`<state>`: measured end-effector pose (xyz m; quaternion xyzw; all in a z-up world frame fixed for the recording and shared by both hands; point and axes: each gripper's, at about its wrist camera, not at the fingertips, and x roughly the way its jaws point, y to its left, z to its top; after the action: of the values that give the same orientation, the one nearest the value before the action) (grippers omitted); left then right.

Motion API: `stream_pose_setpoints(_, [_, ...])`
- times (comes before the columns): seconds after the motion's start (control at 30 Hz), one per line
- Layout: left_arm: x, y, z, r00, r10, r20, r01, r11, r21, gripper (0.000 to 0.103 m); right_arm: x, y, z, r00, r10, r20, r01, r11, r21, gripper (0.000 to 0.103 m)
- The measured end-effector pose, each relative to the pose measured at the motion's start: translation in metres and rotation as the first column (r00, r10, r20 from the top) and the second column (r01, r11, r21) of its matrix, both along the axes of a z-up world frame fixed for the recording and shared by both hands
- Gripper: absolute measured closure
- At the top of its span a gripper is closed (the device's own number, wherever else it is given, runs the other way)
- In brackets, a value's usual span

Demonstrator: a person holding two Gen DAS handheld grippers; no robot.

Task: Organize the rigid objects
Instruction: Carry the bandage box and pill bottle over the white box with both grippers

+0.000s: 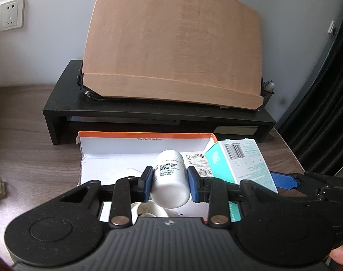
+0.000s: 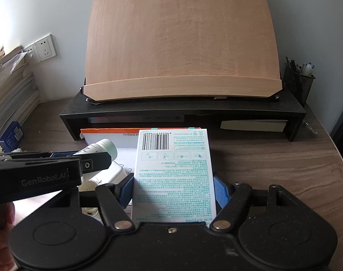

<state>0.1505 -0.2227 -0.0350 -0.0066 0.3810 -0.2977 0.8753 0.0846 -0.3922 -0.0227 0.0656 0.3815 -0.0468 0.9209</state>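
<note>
My left gripper is shut on a white pill bottle, held tilted above an open white carton with an orange rim. Both blue pads press the bottle's sides. My right gripper is shut on a white and teal bandage box, its barcode face up, over the carton's right end. The box also shows at the right of the left wrist view, and the bottle at the left of the right wrist view. White items lie in the carton below.
A black desk riser stands just behind the carton and carries a tilted wooden board. A mesh pen holder sits at the riser's right end. Stacked papers fill the left. Wall sockets are behind.
</note>
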Motion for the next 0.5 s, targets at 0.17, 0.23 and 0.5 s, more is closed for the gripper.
stream_pose_setpoints(0.17, [0.006, 0.000, -0.002, 1.000, 0.010, -0.008, -0.010, 1.000, -0.002, 0.070, 0.008, -0.001, -0.002, 1.000, 0.017, -0.006, -0.017, 1.000, -0.004, 0.019])
stream_pose_setpoints(0.23, [0.008, 0.000, -0.003, 1.000, 0.013, -0.010, -0.013, 1.000, -0.001, 0.070, 0.010, -0.002, -0.003, 1.000, 0.021, -0.008, -0.021, 1.000, -0.007, 0.019])
stream_pose_setpoints(0.5, [0.014, 0.002, -0.007, 0.999, 0.027, -0.024, -0.027, 1.000, 0.004, 0.070, 0.021, -0.009, -0.008, 1.000, 0.019, -0.015, -0.019, 1.000, 0.002, 0.019])
